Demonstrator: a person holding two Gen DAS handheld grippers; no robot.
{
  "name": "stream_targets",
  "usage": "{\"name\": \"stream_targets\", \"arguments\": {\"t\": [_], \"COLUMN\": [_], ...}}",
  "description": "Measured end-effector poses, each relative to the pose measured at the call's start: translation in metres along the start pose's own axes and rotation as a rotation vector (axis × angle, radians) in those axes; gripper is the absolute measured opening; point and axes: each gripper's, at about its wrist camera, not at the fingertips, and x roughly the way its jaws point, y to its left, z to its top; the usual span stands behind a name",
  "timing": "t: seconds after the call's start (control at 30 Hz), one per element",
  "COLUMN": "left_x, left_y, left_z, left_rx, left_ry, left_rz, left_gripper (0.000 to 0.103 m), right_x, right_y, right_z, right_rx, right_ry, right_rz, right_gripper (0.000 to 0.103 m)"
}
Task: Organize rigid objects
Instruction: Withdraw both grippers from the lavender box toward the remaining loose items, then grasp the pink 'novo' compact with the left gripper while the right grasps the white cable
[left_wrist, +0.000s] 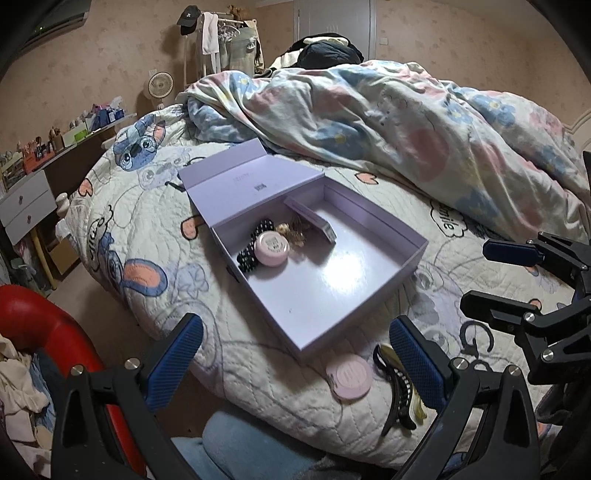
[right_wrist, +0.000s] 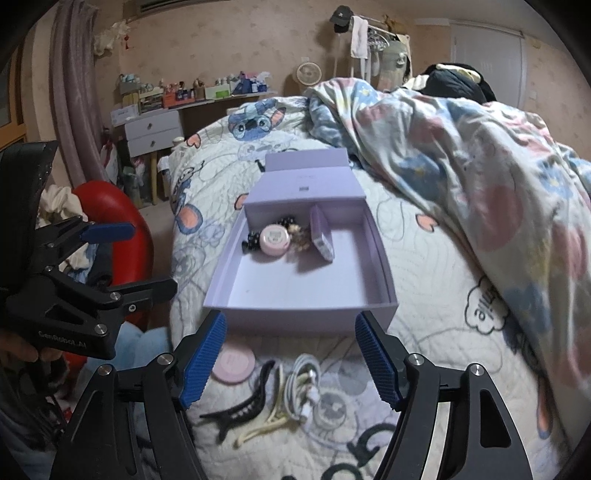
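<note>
An open lilac box (left_wrist: 332, 284) (right_wrist: 295, 318) lies on the quilted bed with its lid folded back. In its far corner are a pink round compact (left_wrist: 271, 251) (right_wrist: 273, 239), a black dotted hair clip (left_wrist: 246, 258), gold bits and a small lilac case (right_wrist: 322, 236). On the quilt in front of the box lie a second pink compact (left_wrist: 349, 376) (right_wrist: 234, 363), a black claw clip (left_wrist: 397, 397) (right_wrist: 240, 404), a cream clip (right_wrist: 264, 424) and a coiled white cable (right_wrist: 306, 384). My left gripper (left_wrist: 299, 365) (right_wrist: 129, 260) is open and empty. My right gripper (right_wrist: 291, 362) (left_wrist: 498, 280) is open above the loose items.
A crumpled floral duvet (left_wrist: 406, 122) covers the far right of the bed. A red rounded object (left_wrist: 40, 321) and a pile of clothes sit off the bed's left edge. A desk with white drawers (right_wrist: 153, 131) stands by the far wall.
</note>
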Motion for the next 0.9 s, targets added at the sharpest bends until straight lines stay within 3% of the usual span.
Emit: {"name": "stream_targets", "arguments": {"t": [0.6, 0.9], "left_x": [0.026, 0.054], "left_y": [-0.016, -0.012], "left_z": [-0.046, -0.062], "left_rx": [0.002, -0.058], "left_ry": [0.095, 0.151], "left_rz": [-0.042, -0.072], "left_gripper": [0.103, 0.102], "right_x": [0.012, 0.03], "right_y": [-0.002, -0.014], "right_z": [-0.062, -0.082], "right_rx": [0.061, 0.14], "right_ry": [0.033, 0.061], "right_rz": [-0.046, -0.051], "right_gripper": [0.073, 0.073]}}
